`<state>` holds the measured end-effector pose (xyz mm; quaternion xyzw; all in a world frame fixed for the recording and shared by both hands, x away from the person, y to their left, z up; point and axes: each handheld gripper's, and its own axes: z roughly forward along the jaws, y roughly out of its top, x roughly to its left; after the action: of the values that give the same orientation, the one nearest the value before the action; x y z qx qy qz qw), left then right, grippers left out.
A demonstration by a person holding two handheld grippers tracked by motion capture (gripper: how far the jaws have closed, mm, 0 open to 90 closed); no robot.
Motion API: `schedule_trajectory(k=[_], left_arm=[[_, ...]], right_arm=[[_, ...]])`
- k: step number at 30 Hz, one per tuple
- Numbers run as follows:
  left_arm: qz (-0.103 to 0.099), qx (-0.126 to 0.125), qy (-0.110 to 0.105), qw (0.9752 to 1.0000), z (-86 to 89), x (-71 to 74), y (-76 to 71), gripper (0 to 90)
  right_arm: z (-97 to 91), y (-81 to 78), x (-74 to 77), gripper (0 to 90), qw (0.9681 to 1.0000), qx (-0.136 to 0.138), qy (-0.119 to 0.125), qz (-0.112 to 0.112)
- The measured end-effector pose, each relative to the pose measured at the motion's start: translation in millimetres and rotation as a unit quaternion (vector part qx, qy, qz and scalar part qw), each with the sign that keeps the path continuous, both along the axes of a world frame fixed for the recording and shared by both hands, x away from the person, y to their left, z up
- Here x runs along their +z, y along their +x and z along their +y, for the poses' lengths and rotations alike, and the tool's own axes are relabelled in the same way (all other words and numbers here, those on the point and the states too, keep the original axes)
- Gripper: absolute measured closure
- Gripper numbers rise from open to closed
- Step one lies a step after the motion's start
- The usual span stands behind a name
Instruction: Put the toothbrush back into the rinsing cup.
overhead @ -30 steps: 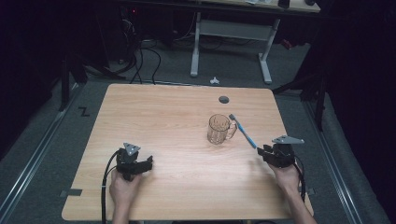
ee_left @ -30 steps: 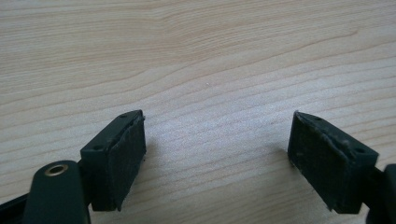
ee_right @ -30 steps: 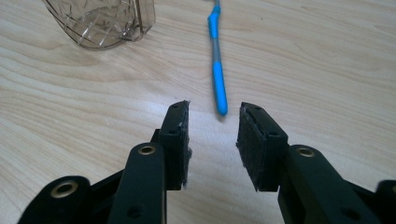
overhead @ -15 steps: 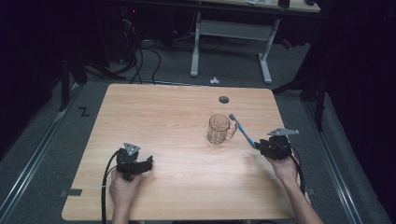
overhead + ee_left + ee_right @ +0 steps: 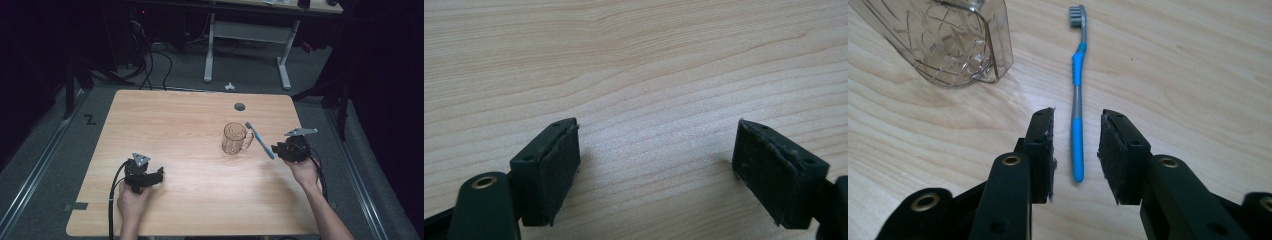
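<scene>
A clear glass mug (image 5: 234,138) stands right of the table's middle; the right gripper view shows it lying on its side (image 5: 948,40). Just to its right a blue-and-grey toothbrush (image 5: 260,140) lies flat on the wood, bristles pointing away. My right gripper (image 5: 276,150) has its jaws on either side of the toothbrush handle's near end (image 5: 1077,95). They have just been closing, but a gap shows on each side of the handle and the pads (image 5: 1047,150) do not touch it. My left gripper (image 5: 159,174) rests near the front left, open wide over bare wood (image 5: 656,145).
The wooden table (image 5: 175,120) has a round cable hole (image 5: 240,106) near its back edge. Behind the table stand desk legs and loose cables on a dark floor. Each gripper trails a black cable toward the front edge.
My right gripper has moved left toward the toothbrush, so its jaws now flank the handle's end. The toothbrush, the mug and the left gripper have stayed where they were.
</scene>
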<state>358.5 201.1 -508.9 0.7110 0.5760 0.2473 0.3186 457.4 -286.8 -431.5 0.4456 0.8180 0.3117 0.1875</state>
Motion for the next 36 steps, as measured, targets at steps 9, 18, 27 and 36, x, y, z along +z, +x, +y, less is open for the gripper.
schedule_trajectory(k=[9,18,27,36], left_arm=[[0.0,-0.001,0.0,1.0,0.2,0.0,0.0,19.7],[-0.001,0.0,0.002,1.0,-0.3,-0.2,0.0,19.7],[-0.001,0.0,0.002,1.0,-0.3,-0.2,0.0,19.8],[-0.001,0.0,0.001,1.0,-0.5,-0.2,0.0,19.7]], right_arm=[[12.3,15.9,6.4,67.2,0.9998,0.006,-0.014,0.013],[21.9,30.5,13.5,67.1,0.9993,0.014,-0.03,0.015],[35.6,53.7,18.6,67.1,0.997,0.024,-0.063,0.037],[48.2,74.1,15.0,67.1,0.9947,0.031,-0.076,0.062]])
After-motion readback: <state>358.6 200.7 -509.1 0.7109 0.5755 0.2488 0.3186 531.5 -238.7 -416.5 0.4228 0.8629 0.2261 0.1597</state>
